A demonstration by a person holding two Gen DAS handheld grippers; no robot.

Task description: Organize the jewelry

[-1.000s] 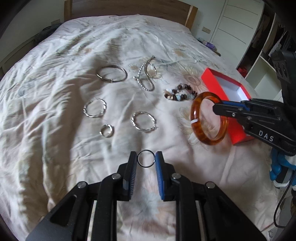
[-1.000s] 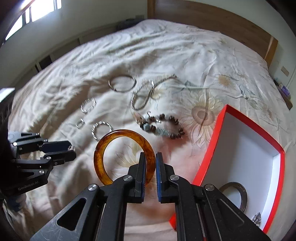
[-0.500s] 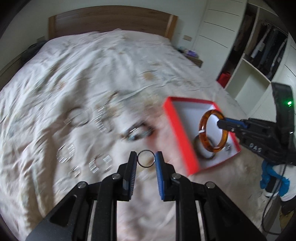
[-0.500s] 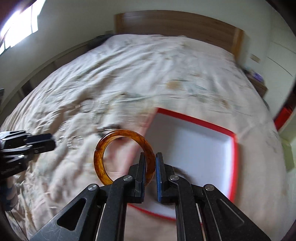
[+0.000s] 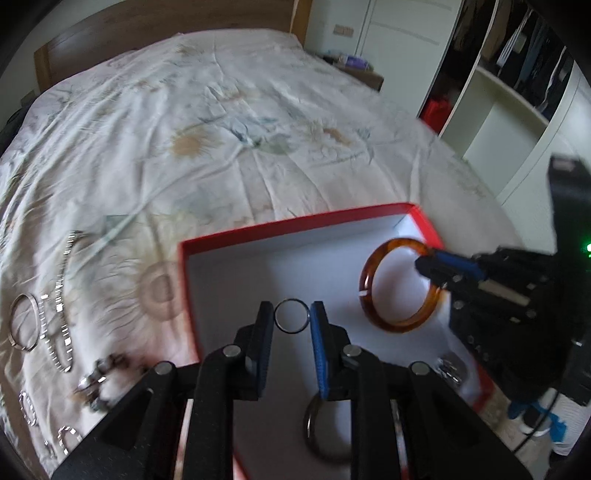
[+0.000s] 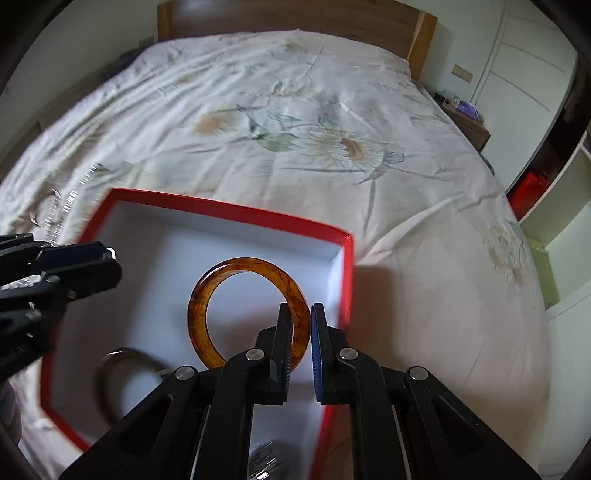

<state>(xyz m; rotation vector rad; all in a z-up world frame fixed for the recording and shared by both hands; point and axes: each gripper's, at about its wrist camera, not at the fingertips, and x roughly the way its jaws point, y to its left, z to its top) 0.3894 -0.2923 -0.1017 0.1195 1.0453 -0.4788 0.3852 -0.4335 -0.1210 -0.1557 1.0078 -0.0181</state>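
Note:
My left gripper (image 5: 291,320) is shut on a thin dark metal ring (image 5: 291,321) and hangs over the red box (image 5: 288,225) with its white inside. My right gripper (image 6: 298,325) is shut on the rim of an amber bangle (image 6: 207,295), held upright above the same red box (image 6: 229,210). In the left wrist view the amber bangle (image 5: 373,266) and the right gripper (image 5: 424,264) show over the box's right side. A grey metal bangle (image 6: 118,358) lies on the box floor, and the same bangle (image 5: 314,432) shows low in the left wrist view with a small silver piece (image 5: 448,369).
The box sits on a bed with a floral sheet (image 5: 207,122). Several silver hoops, a chain (image 5: 59,306) and a bead bracelet (image 5: 99,376) lie on the sheet left of the box. A wooden headboard (image 6: 288,18) is at the far end; wardrobe shelves (image 5: 517,110) stand to the right.
Both grippers have swung right from over the laid-out jewelry to over the red box, each keeping its piece. The loose jewelry now sits at the left edge of both views.

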